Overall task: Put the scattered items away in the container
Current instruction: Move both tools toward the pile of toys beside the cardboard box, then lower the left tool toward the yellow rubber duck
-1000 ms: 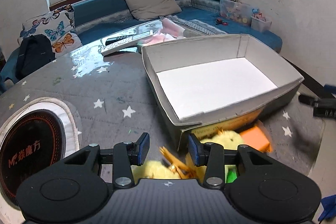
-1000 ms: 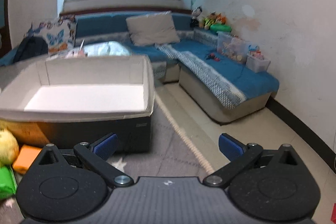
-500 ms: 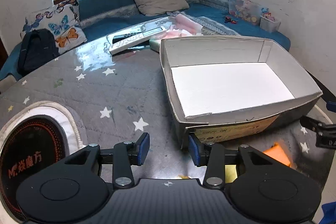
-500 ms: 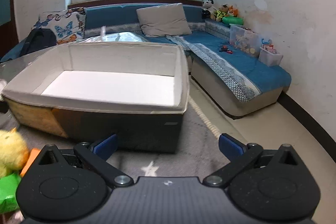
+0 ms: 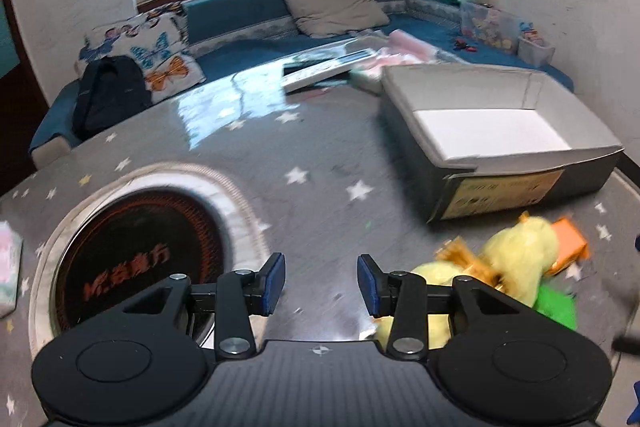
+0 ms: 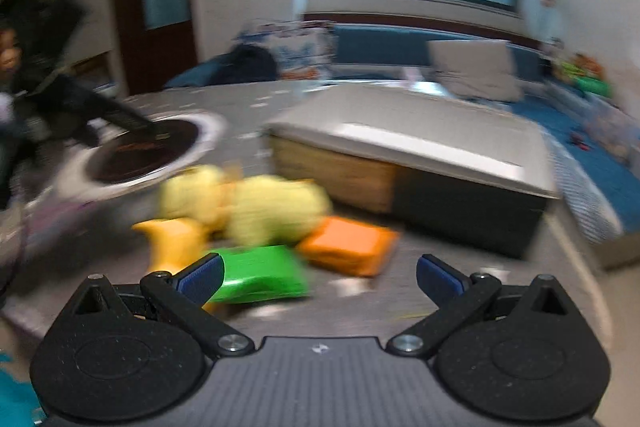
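A white-lined cardboard box (image 5: 500,131) (image 6: 420,147) stands empty on the star-patterned grey mat. In front of it lie a yellow plush duck (image 5: 516,259) (image 6: 256,203), an orange block (image 5: 568,245) (image 6: 348,245) and a green block (image 5: 556,309) (image 6: 260,277). My left gripper (image 5: 321,283) is open over bare mat, left of the duck, holding nothing. My right gripper (image 6: 318,277) is wide open and empty, with the green block just past its left finger (image 6: 200,277). The right wrist view is motion-blurred.
A round dark emblem with a white ring (image 5: 136,255) (image 6: 148,151) lies on the mat's left. A remote and pink packets (image 5: 332,67) lie behind the box. A blue sofa with cushions and a black backpack (image 5: 104,99) runs along the wall. A person stands at the left edge (image 6: 12,55).
My left gripper swung left and back from the box, so the duck and blocks now sit to its right. My right gripper swung left, from the box's end toward the toys.
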The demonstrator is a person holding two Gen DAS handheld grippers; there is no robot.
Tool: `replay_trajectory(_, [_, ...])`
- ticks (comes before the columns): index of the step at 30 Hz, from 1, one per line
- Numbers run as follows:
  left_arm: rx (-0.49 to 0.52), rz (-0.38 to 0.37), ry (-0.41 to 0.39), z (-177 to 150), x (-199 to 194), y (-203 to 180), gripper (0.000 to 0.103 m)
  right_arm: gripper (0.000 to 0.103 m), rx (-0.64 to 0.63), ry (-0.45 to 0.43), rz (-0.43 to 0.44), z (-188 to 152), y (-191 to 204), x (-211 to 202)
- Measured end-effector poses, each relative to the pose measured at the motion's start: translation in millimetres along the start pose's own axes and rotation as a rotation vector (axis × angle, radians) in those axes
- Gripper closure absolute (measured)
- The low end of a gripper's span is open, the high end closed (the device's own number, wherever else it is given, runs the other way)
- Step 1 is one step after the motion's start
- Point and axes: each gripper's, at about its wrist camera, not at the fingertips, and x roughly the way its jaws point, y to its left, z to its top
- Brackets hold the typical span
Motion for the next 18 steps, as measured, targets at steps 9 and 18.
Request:
replay_trajectory(9, [-0.026, -0.012, 0.064, -22.5, 20.0, 4.5, 0.061, 0.000, -0.151, 0.058, 0.071, -0.6, 59.0, 29.5])
replay_trajectory(18, [-0.020, -0.071, 0.068, -25.9, 25.1, -24.9, 0.062, 0.000, -0.099, 0.050, 0.001, -8.8, 37.0, 27.8])
